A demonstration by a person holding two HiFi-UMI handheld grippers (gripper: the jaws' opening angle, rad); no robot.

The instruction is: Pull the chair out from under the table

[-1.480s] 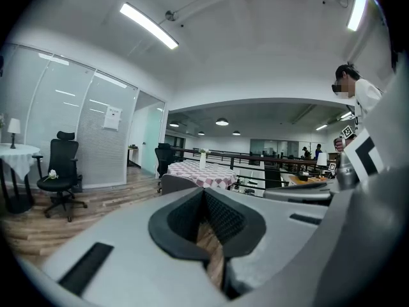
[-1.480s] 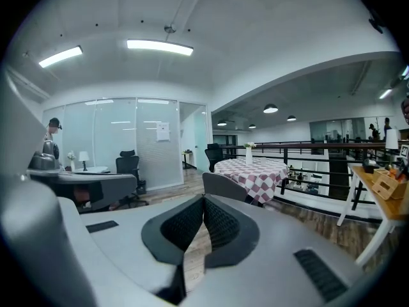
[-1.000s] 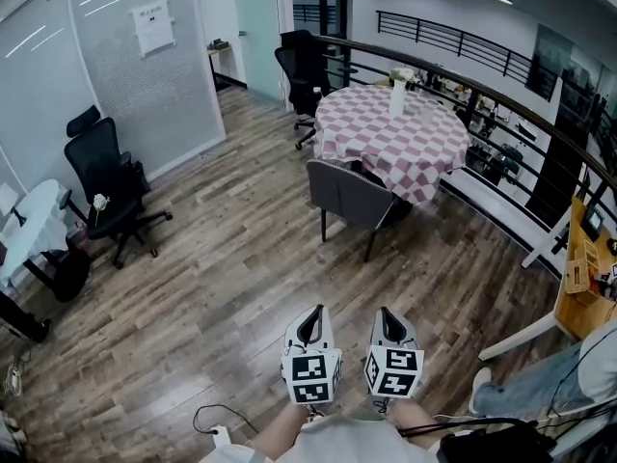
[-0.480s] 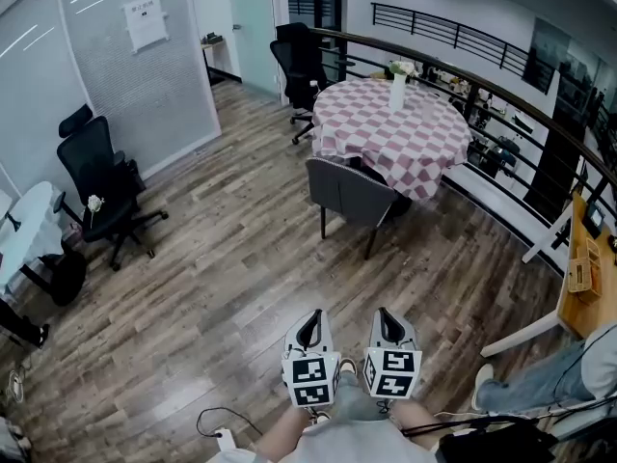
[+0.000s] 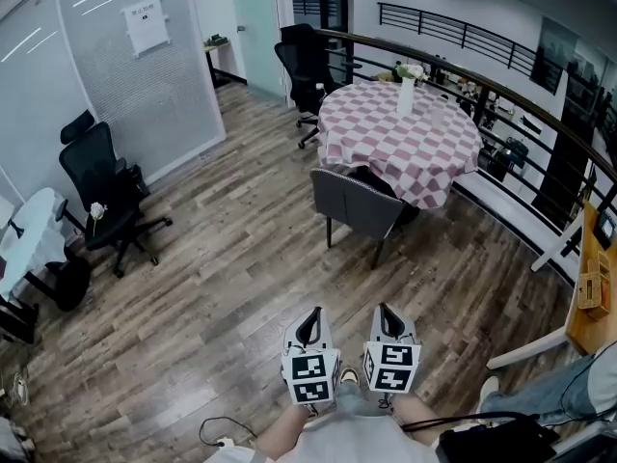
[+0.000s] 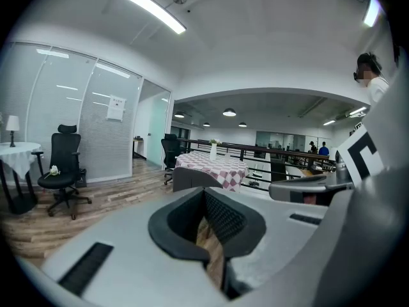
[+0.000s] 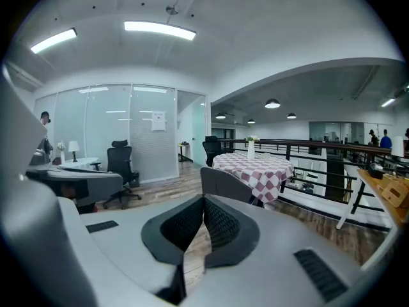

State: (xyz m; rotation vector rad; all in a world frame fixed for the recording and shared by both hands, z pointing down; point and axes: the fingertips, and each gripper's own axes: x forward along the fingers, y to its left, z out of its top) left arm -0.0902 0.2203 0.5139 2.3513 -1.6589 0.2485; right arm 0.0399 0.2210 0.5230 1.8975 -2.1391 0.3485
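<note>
- Close below the camera, the left gripper point(image 5: 310, 324) and right gripper point(image 5: 389, 322) sit side by side, jaws pressed together, holding nothing.
- Well ahead, slightly right, the grey upholstered chair point(image 5: 355, 204) turns its wide back toward them, marginally nearer the right gripper.
- Behind it, the round pink-and-white checked table point(image 5: 405, 145) carries a white vase of flowers point(image 5: 406, 95).

Bright ceiling strip lights point(image 7: 160, 29), sharp, fisheye-warped edges

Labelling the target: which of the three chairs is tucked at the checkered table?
The grey legged chair against the table's near side. The other two are black office chairs: one by the glass wall, one beyond the table.
</note>
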